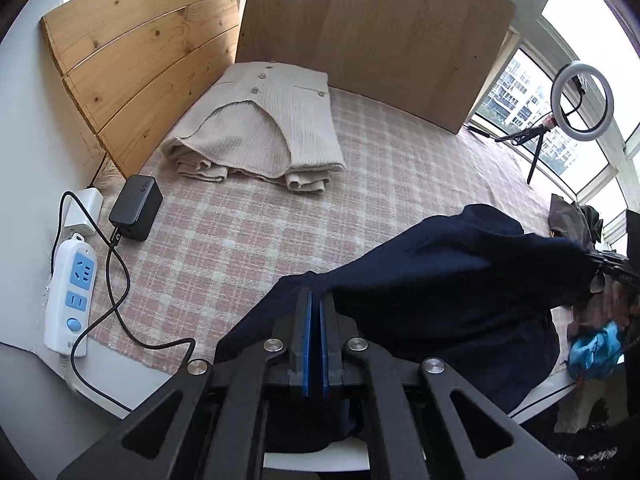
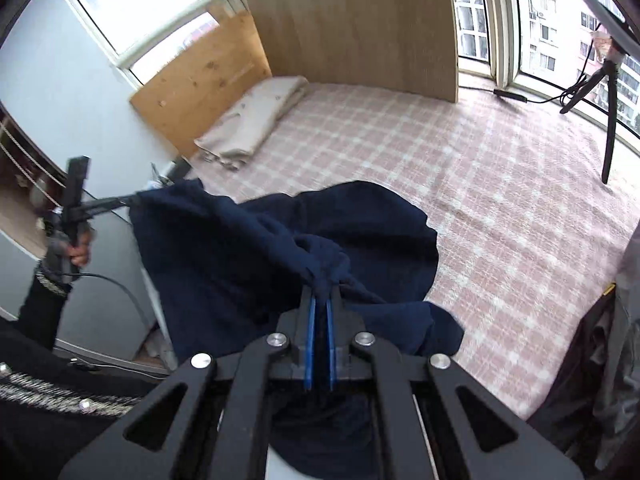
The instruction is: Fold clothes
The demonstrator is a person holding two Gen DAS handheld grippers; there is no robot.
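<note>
both the left gripper (image 1: 319,300) and right gripper (image 2: 321,296) clamp the dark navy knitted garment (image 1: 440,272) above the pink checked cloth (image 1: 248,240).

Open checked cloth (image 1: 256,248) ahead of you mid-table, folded beige cardigan (image 1: 260,128) blocking far left, charger (image 1: 137,208) and power strip (image 1: 71,300) along your left edge, upright board (image 1: 372,36) closing the back, ring light tripod (image 1: 538,148) far right.

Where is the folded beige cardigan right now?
The beige cardigan lies at the far left of the checked mat, in the corner between the pine board and the upright panel.
</note>
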